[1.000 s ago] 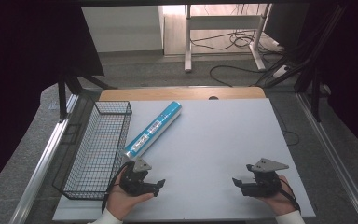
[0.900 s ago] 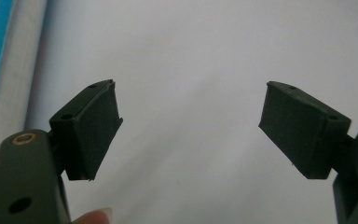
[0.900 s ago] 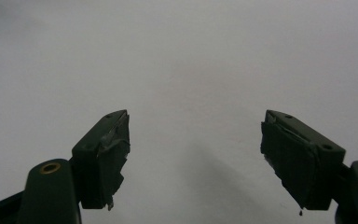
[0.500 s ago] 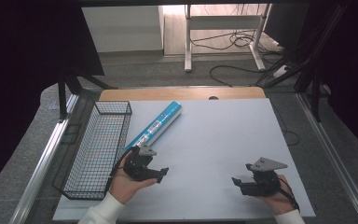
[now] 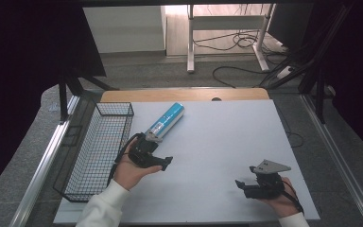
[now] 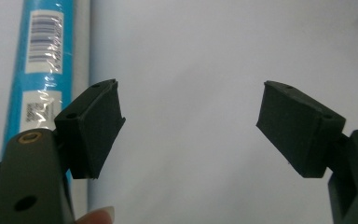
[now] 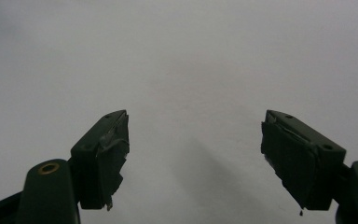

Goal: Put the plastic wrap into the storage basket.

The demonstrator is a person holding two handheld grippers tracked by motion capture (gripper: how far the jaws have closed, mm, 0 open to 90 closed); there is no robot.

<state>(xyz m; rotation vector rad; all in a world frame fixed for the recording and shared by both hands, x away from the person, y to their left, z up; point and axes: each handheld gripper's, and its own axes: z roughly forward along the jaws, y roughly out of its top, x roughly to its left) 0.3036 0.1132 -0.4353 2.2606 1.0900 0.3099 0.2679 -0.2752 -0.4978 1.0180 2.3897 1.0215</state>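
- Now the left gripper point(image 5: 163, 163) hangs over the white table point(image 5: 217, 137) just beside the near end of the blue roll point(image 5: 165, 122), held in the person's left hand point(image 5: 131, 171)
- Its jaws have just been opening a little and stand released, with nothing but bare tabletop between them in the left gripper view
- In that same view the left gripper point(image 6: 189, 126) has the blue roll point(image 6: 42, 70) just outside one pad, on the left of the picture, with a barcode label facing up; whether the pad touches the roll I cannot tell
- On the table the roll lies flat and slanted, its far end pointing toward the far right, its near end toward the wire basket point(image 5: 99, 156)
- That black wire basket sits along the left edge of the table, just left of the roll and the left hand
- Farther off, the right gripper point(image 5: 246, 187) rests near the near right corner, well apart from the roll, in the right hand point(image 5: 279, 198)
- Seen from its own camera, the right gripper point(image 7: 193, 154) is likewise released, its pads wide apart over plain white surface
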